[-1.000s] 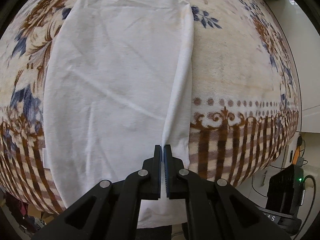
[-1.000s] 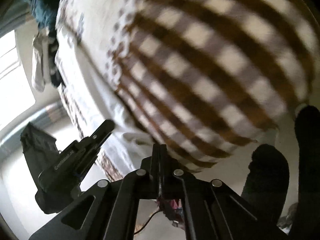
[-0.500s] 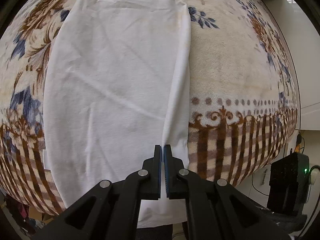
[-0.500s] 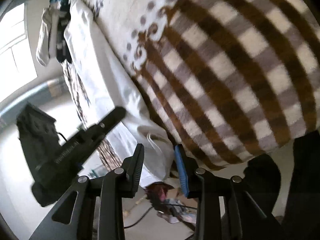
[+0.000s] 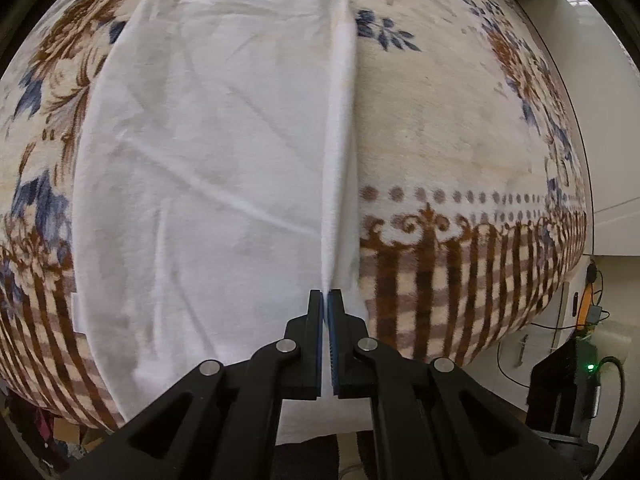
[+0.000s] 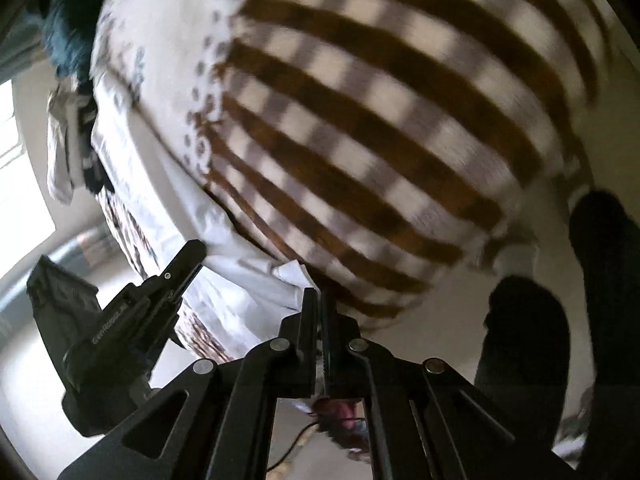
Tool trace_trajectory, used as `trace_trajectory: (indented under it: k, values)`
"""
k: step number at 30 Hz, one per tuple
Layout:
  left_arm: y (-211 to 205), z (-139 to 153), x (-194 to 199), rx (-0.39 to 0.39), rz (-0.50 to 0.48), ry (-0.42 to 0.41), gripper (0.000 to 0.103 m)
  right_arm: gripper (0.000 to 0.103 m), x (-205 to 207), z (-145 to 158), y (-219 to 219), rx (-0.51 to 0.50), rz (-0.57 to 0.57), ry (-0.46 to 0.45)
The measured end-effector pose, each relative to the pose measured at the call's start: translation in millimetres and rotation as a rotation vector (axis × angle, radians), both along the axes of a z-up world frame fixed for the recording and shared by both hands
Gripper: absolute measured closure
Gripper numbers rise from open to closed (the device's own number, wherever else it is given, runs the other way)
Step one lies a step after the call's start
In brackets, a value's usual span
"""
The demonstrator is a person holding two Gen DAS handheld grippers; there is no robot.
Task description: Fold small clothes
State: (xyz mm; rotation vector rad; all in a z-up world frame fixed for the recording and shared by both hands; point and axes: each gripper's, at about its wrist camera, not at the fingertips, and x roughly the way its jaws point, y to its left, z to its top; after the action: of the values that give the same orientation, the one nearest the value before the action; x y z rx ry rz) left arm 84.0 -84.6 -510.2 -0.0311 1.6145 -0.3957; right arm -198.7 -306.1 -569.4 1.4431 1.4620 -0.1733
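Jaws of the left gripper (image 5: 325, 294) are closed on a raised ridge of the white garment (image 5: 208, 168), pinching the fabric between the blue-lined pads near the garment's right-hand edge. A taut crease runs from the pinch point straight up the cloth, away from the camera. Jaws of the right gripper (image 6: 319, 294) are drawn together with only a thin slit between them; the tips sit at the near corner of the white garment (image 6: 256, 276), but motion blur prevents confirming whether cloth is clamped between them.

The garment lies spread lengthwise on a patterned blanket (image 5: 460, 128) with blue and brown floral motifs, a dotted band and a brown-striped border. The near hem hangs over the blanket's striped edge. A small white label shows at the garment's left edge.

In the right wrist view, the left gripper (image 6: 182, 268) appears at lower left, over the garment. A black device with a green indicator light (image 5: 591, 367) stands to the right of the blanket.
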Motion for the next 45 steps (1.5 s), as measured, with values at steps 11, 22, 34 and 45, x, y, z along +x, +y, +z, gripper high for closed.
trace_trajectory:
  k: [11, 22, 34, 45]
  values:
    - [45, 44, -13, -0.053, 0.145, -0.056, 0.086, 0.049, 10, 27, -21, -0.187, 0.207, -0.024]
    - [152, -13, -40, 0.021, 0.295, 0.015, 0.080, 0.081, 73, -9, 35, -0.108, 0.559, -0.147]
    - [161, -31, -56, -0.045, 0.262, -0.026, 0.095, 0.086, 18, 8, 38, -0.147, 0.654, -0.014]
    - [203, 35, -29, -0.121, 0.308, -0.061, 0.061, 0.050, 89, 93, 25, -0.235, 0.502, -0.090]
